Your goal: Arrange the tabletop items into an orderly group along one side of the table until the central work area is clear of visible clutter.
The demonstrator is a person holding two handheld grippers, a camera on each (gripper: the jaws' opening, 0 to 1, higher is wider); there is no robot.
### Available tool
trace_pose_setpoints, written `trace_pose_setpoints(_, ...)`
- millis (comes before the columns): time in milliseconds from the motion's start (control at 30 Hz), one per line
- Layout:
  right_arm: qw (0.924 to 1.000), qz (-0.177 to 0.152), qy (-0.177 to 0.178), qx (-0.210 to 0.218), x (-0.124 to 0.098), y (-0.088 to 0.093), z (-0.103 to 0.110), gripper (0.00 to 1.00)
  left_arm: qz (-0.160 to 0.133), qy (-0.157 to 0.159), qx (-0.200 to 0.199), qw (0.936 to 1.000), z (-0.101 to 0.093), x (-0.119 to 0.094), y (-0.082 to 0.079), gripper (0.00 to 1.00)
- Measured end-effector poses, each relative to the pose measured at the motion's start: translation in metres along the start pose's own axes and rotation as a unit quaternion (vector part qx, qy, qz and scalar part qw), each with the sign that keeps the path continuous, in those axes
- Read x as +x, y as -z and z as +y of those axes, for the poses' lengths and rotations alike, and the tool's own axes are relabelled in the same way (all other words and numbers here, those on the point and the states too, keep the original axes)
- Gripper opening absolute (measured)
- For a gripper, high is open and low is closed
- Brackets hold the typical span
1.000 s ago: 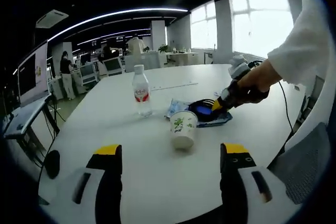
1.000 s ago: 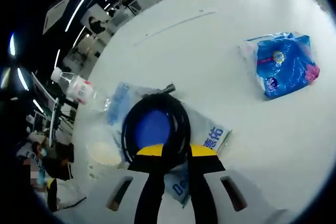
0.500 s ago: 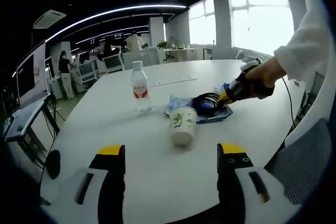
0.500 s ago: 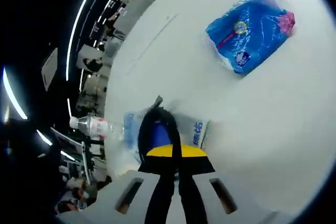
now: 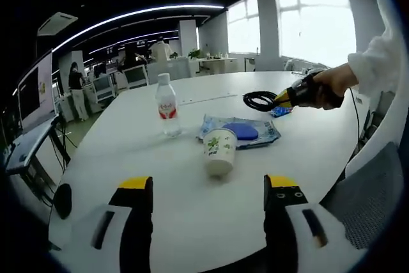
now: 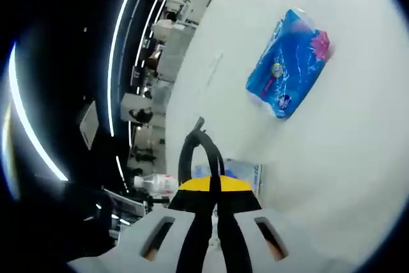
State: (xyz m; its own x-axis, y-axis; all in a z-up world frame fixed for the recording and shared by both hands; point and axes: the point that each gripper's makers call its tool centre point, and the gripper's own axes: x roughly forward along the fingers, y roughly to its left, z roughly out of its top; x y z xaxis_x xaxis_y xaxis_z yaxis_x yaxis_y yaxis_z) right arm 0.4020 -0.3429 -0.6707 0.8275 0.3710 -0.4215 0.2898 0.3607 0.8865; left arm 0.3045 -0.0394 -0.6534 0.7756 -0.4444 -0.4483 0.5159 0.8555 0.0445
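While the right gripper (image 6: 214, 187) carries the coiled black cable (image 5: 259, 100) clear of the table (image 5: 192, 209), the step in hand appears to be moving it toward the blue packet (image 6: 289, 62) on the far side. To do this well, the coil should be held level, lowered beside that packet rather than on it, and let go only once it rests flat, or the loops may spring apart. In the right gripper view the jaws are clamped together on the cable, whose loop rises just beyond the yellow tips. In the left gripper view the coil hangs above the table past the wipes pack (image 5: 239, 132), well apart from the paper cup (image 5: 220, 151) and the water bottle (image 5: 167, 105), which stand near the table's middle. The left gripper (image 5: 208, 187) hovers low over the near edge, jaws spread wide and holding nothing.
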Motion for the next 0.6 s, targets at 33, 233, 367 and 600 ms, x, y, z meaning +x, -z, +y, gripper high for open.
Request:
trace_pose_setpoints(33,1.0000,-0.004,-0.001,-0.003,-0.003,-0.007,-0.002,0.00,0.000,0.000,0.000,1.0000,0.000,0.000,0.000,0.72)
trace_pose_setpoints(233,0.9995,-0.027,-0.002,-0.014,-0.020,-0.027,-0.015,0.00,0.000,0.000,0.000,1.0000,-0.001,-0.001,-0.001,0.71)
trace_pose_setpoints(367,0.9991,-0.042,0.003,-0.013,-0.033,-0.038,-0.021,0.00,0.001,-0.002,-0.001,1.0000,-0.001,-0.001,-0.001,0.71)
trace_pose_setpoints(600,0.9977,-0.061,0.029,-0.005,-0.051,-0.051,-0.045,0.00,0.003,0.002,0.001,1.0000,-0.002,-0.001,0.000,0.71)
